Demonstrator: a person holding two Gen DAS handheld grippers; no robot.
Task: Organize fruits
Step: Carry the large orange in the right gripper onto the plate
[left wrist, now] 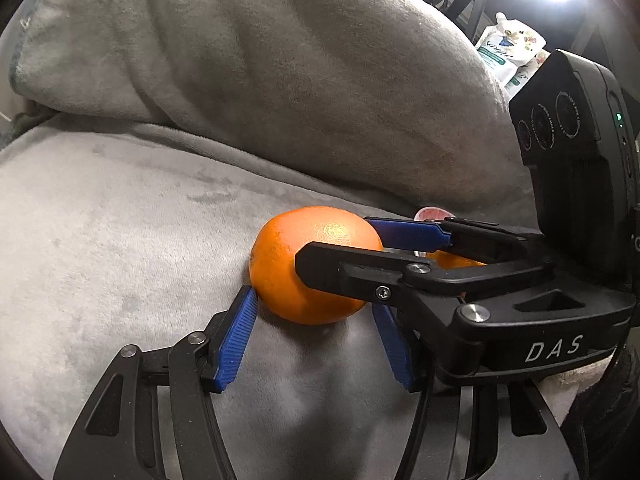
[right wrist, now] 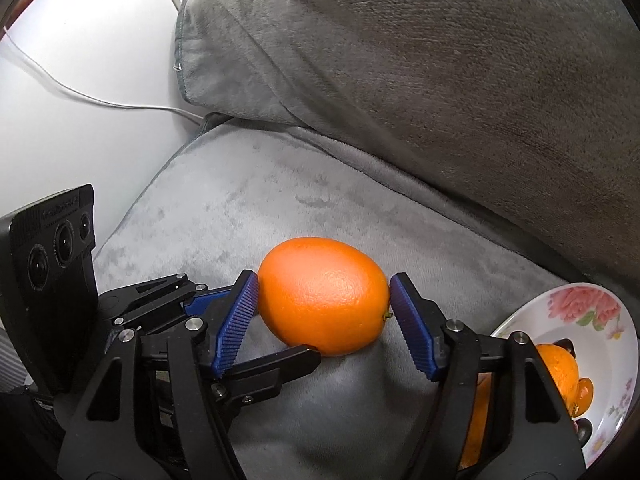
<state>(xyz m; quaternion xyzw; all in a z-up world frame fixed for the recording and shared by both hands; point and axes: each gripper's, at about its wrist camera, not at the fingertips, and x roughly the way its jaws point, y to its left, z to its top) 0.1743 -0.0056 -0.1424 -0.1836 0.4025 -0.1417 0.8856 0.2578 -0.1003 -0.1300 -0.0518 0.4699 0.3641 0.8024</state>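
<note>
A white cable [right wrist: 80,94] trails across the pale surface at far left, beside a grey plush cushion [right wrist: 224,216] with a bolster [right wrist: 400,60] behind it. On the cushion sits the orange [right wrist: 324,296], the fruit at the centre of the sorting job, caught between two handheld tools. The left gripper [left wrist: 316,312] reaches in from that side, its blue pads [left wrist: 236,340] set apart around the fruit's near end; one pad appears to touch the peel, while the other is partly hidden behind the second tool, so whether it truly clamps cannot be told. The right gripper [right wrist: 324,300] straddles the orange across its length, both ribbed pads against or just beside the skin at either end, in what looks like a closing grasp rather than a settled one. At far right, a flowered bowl [right wrist: 592,308] rests on the cushion's edge, already holding at least one more orange fruit [right wrist: 560,368].

The step in hand appears to be the pickup, possibly a transfer between tools. The next move calls for the right tool to firm its hold and the left to let go clear, then a lift and a short carry rightward to the bowl, lowering gently so the round fruit does not roll off the soft fabric.
</note>
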